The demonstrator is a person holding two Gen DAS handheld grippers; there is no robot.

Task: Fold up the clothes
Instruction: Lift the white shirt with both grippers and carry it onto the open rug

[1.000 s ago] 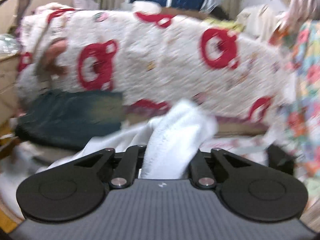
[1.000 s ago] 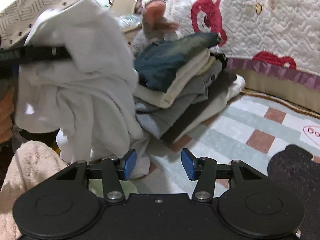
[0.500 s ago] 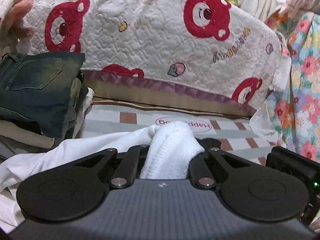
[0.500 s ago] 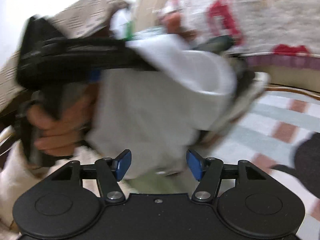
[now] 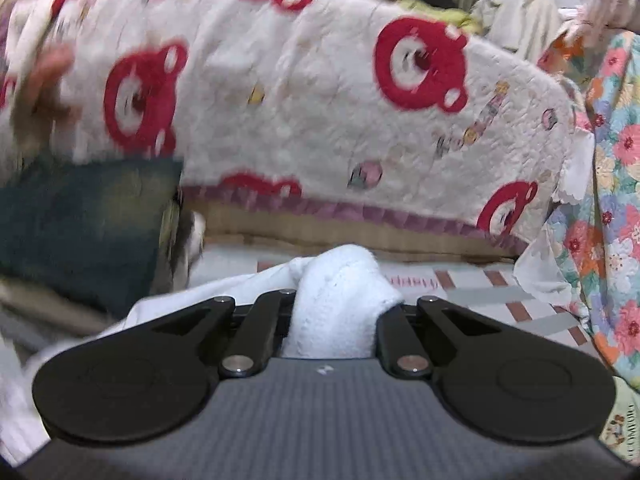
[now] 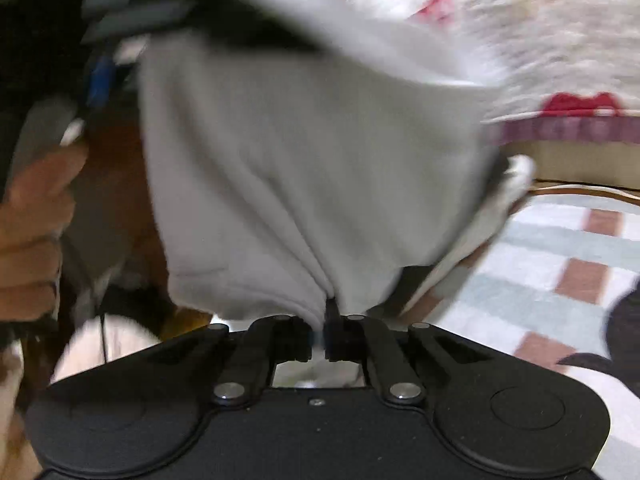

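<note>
Both grippers clamp the white garment (image 6: 304,184): left gripper (image 5: 332,312) holds a bunched fold at lower centre, right gripper (image 6: 324,328) pinches its hanging edge, fingers nearly together. Folded jeans (image 5: 80,220) sit at mid-left before the bear quilt (image 5: 320,112).

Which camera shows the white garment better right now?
The right wrist view: the white garment hangs broadly in front, pinched at its lower edge by the right gripper. The left wrist view shows only a bunched wad in the left gripper.

bear-print quilt (image 5: 304,120), checked mat (image 6: 560,256)
</note>
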